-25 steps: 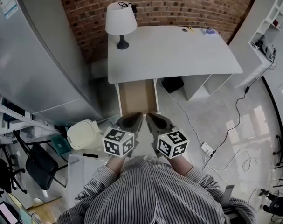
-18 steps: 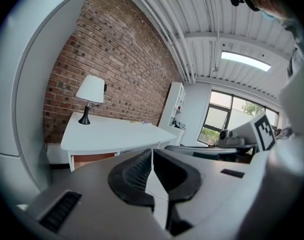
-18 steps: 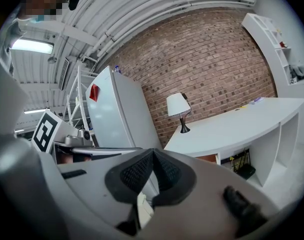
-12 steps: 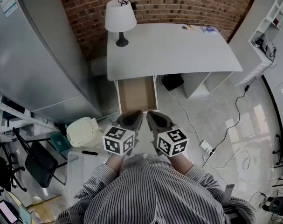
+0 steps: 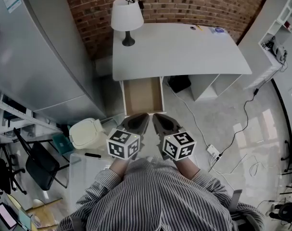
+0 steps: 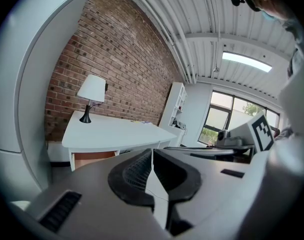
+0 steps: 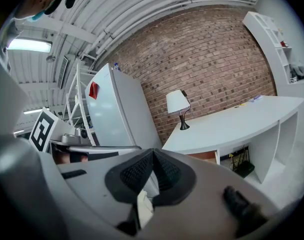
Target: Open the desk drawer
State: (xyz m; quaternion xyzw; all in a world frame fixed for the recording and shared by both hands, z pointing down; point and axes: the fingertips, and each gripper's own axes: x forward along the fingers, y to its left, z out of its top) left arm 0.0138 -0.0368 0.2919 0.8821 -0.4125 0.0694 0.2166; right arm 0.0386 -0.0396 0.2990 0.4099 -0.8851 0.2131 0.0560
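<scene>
The drawer (image 5: 143, 96) is found under the left end of the white desk (image 5: 184, 52), on the side where the lamp (image 5: 127, 16) stands. It is already drawn out, and its brown, empty inside is seen from above in the head view. Its long axis runs from the desk straight toward the person, so its front end is the part turned to the grippers.

The left gripper (image 5: 142, 117) and the right gripper (image 5: 158, 118) are held side by side, just in front of that front end. Their tips lean toward each other. The drawer therefore lies ahead of both: a little to the left of the jaws in the left gripper view (image 6: 94, 156), and a little to the right of them in the right gripper view (image 7: 204, 156). Neither gripper is judged clearly nearer, since both tips fall within the width of the drawer front. No contact with the drawer is shown, and in both gripper views it seems to stand apart from the tips.

The jaws of the left gripper (image 6: 152, 156) are closed together with nothing between them. The same is seen on the right gripper (image 7: 153, 156).

Compared with the earlier frames, almost nothing is changed. The drawer is out by about the same amount, and both grippers are kept in the same place. Only the whole scene is shifted slightly in the head view.
</scene>
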